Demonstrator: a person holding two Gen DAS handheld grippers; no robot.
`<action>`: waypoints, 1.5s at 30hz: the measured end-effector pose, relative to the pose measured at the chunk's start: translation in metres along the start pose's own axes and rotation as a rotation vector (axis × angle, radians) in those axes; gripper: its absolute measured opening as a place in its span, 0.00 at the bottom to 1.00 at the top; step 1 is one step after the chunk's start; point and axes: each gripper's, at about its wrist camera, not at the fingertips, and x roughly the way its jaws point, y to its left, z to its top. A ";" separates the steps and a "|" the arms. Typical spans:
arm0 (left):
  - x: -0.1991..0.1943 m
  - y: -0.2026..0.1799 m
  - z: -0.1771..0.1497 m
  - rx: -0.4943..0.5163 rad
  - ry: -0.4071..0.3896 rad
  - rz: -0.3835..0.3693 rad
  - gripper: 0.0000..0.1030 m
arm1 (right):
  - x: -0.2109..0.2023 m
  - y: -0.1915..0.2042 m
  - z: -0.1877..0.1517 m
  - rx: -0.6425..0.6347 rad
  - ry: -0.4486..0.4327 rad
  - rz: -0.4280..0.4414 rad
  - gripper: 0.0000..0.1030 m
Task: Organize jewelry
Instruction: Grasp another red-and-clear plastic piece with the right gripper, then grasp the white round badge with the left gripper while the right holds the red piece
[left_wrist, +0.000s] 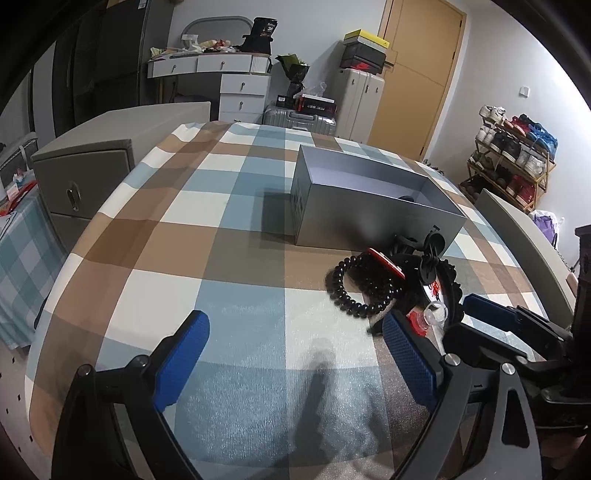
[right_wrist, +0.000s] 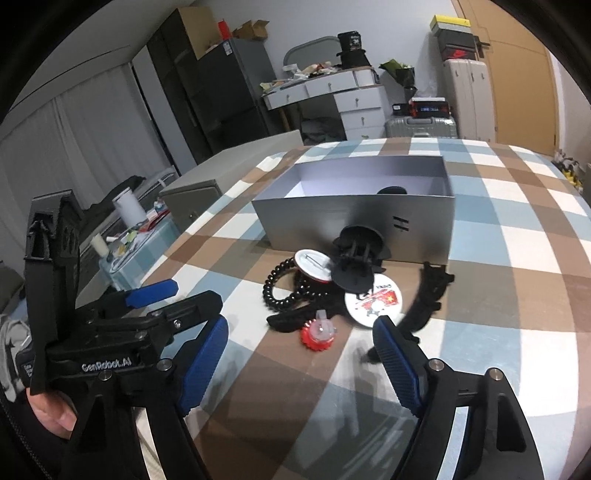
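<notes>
1. The left gripper (left_wrist: 291, 354) hangs low over the checked cloth (left_wrist: 221, 229). Its blue-padded fingers (left_wrist: 181, 362) stand wide apart with only bare cloth between them.
2. A black coiled bracelet (left_wrist: 351, 291) lies on the cloth ahead of that gripper's right finger, at the left edge of a small heap of jewelry. A red-rimmed round badge (right_wrist: 314, 266) leans over it.
3. A red gear-shaped trinket with a clear cap (right_wrist: 319, 332) lies at the near edge of the heap.
4. The right gripper (right_wrist: 301, 362) points down at the heap. Its jaws are parted and hold nothing; the red trinket lies just beyond the gap between the tips.
5. A black clip (right_wrist: 358, 258) sits in the middle of the heap, partly over a white round badge with red print (right_wrist: 373, 302).
6. A black toothed strap (right_wrist: 428, 295) curves along the right side of the heap, near the right gripper's right finger.
7. An open grey box (right_wrist: 354, 218) stands just behind the heap, with a dark object inside that is too hidden to identify.
</notes>
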 end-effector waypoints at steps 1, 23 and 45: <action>0.000 0.000 0.000 -0.002 0.000 -0.002 0.90 | 0.002 -0.001 0.001 -0.001 0.009 -0.003 0.70; 0.004 -0.018 0.020 0.086 0.010 -0.077 0.90 | 0.008 -0.019 -0.001 0.075 0.069 -0.002 0.05; 0.050 -0.052 0.049 0.318 0.153 -0.280 0.90 | -0.021 -0.038 0.009 0.094 -0.051 0.049 0.05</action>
